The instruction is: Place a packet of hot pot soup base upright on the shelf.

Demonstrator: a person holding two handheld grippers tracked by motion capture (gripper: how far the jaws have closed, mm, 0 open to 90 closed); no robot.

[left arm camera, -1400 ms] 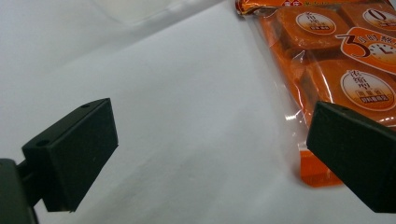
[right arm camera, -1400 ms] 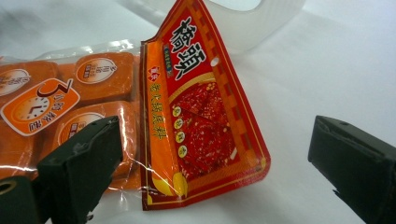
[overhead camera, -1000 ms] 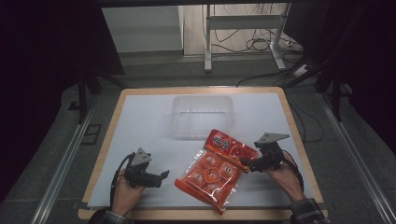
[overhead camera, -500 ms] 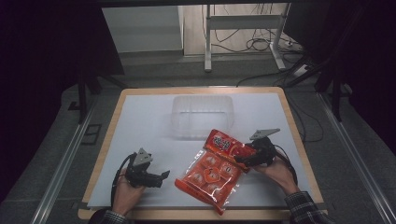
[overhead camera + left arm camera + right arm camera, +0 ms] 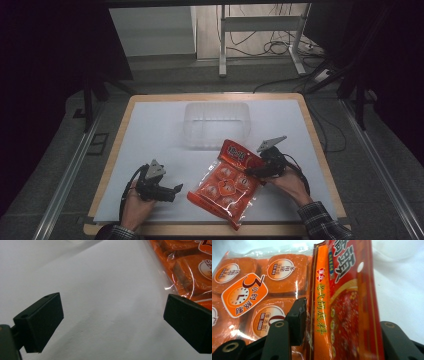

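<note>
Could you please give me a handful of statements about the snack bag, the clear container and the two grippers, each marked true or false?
1. The orange snack bag lies inside the clear plastic container. False: it lies on the white table surface, nearer the person than the container.
2. The left gripper has its jaws wide apart with nothing between them. True.
3. The right gripper has the bag's printed top edge between its jaws. True.
4. The left gripper is clamped on the bag. False: its jaws are open over the bare table, with the bag beside one jaw.
5. The clear plastic container holds several items. False: it looks empty.
</note>
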